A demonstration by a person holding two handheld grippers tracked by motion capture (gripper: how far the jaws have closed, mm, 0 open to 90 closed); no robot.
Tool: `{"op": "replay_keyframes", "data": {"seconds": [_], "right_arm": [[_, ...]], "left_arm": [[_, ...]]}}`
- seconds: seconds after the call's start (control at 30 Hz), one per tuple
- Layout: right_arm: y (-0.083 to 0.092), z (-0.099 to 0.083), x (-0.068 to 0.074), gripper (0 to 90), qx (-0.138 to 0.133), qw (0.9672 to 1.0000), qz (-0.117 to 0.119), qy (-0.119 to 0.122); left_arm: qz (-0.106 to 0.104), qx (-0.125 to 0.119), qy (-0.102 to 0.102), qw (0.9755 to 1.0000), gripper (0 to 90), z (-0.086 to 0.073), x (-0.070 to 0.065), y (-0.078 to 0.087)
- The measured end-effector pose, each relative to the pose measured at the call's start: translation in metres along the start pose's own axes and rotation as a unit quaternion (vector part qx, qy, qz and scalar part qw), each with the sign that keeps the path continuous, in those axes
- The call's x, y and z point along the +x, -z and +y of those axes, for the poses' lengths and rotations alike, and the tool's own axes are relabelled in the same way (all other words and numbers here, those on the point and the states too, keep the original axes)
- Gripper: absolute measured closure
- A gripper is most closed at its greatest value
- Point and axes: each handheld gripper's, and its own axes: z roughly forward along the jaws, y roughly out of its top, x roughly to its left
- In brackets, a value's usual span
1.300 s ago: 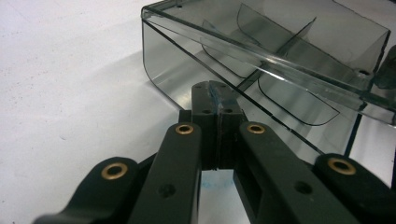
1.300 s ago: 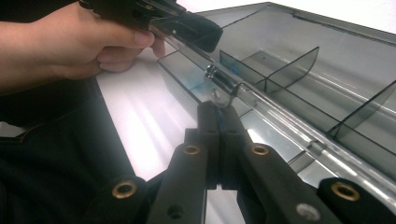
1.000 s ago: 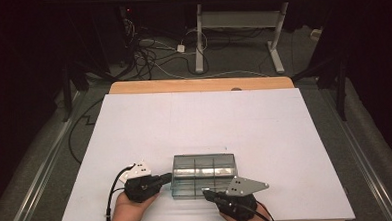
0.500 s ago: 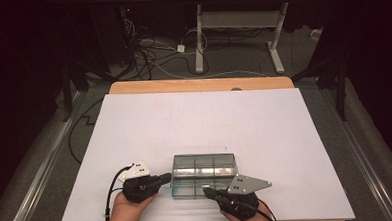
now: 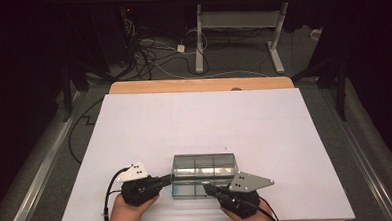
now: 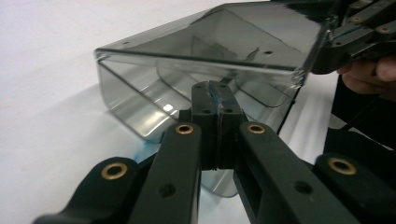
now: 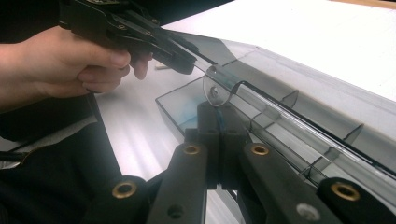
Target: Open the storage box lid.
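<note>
Now, step: both grippers work on the clear box (image 5: 204, 174), apparently lifting its hinged lid (image 6: 219, 39) or easing it shut; which of the two cannot be told.
Box place: near front edge of the white table (image 5: 204, 125), between the two hands.
Box axis: long side runs left to right across the table; the open side faces the person.
Left gripper (image 5: 163, 181): jaws closed together, tips at the box's left end; whether they pinch its wall cannot be told.
Right gripper (image 5: 211, 189): jaws closed together, tips at the front rim by the lid's round tab (image 7: 215, 91); a pinch is not clear.
Next move: probably a steady left hold while the right one swings the lid about its hinge, slowly so the light box does not slide.
</note>
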Motion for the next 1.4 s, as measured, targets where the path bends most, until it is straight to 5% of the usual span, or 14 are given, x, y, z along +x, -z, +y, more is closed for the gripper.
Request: {"op": "replay_keyframes", "data": {"seconds": [0.7,1.4], "right_arm": [[0.003,-0.003,-0.002,90.0,0.004,1.0000,-0.008,0.004],[0.047,-0.023,-0.032,90.0,0.002,0.9948,-0.099,-0.024]], "left_arm": [[-0.009,-0.012,-0.007,0.9999,87.5,0.002,-0.002,-0.002],[-0.002,-0.026,-0.010,0.9996,87.6,0.011,0.010,-0.001]]}}
